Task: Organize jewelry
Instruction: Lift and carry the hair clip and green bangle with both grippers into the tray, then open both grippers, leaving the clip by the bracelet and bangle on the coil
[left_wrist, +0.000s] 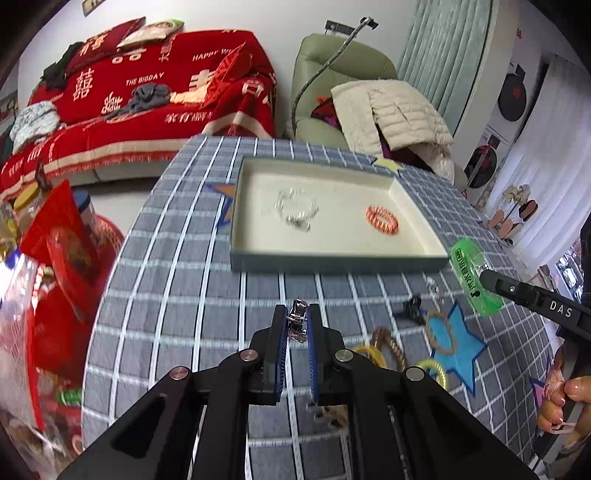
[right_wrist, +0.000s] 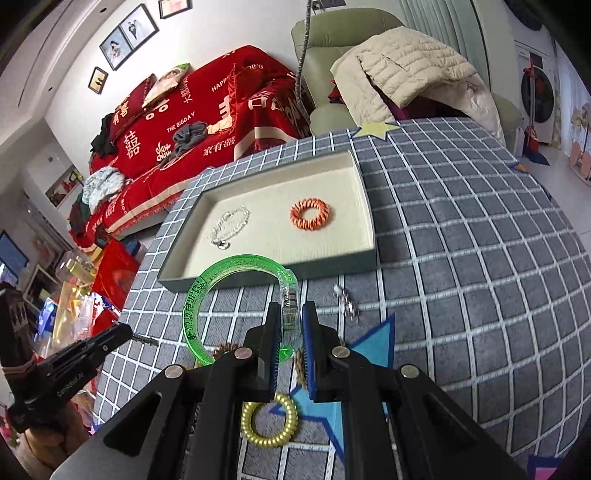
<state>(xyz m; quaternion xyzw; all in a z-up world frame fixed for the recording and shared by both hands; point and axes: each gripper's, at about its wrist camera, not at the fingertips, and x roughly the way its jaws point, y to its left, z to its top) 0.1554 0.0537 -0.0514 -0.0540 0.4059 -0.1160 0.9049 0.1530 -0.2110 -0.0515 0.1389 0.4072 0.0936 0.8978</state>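
Observation:
A shallow cream-lined tray (left_wrist: 332, 258) (right_wrist: 369, 225) lies on the checked tablecloth. It holds a silver chain bracelet (left_wrist: 295, 208) (right_wrist: 229, 224) and an orange coil band (left_wrist: 382, 219) (right_wrist: 310, 214). My left gripper (left_wrist: 297, 317) is shut on a small silver jewelry piece (left_wrist: 297, 319), above the cloth in front of the tray. My right gripper (right_wrist: 290, 317) is shut on a green translucent bangle (right_wrist: 195, 306) (left_wrist: 474, 278), held near the tray's front edge.
Loose pieces lie on the cloth by a blue star patch (left_wrist: 458, 343): a yellow coil band (right_wrist: 269, 421), rope rings (left_wrist: 439, 328), a black clip (left_wrist: 412, 308), a small silver piece (right_wrist: 347, 302). A red-covered sofa (left_wrist: 147, 92) and a green armchair (left_wrist: 332, 74) stand behind the table.

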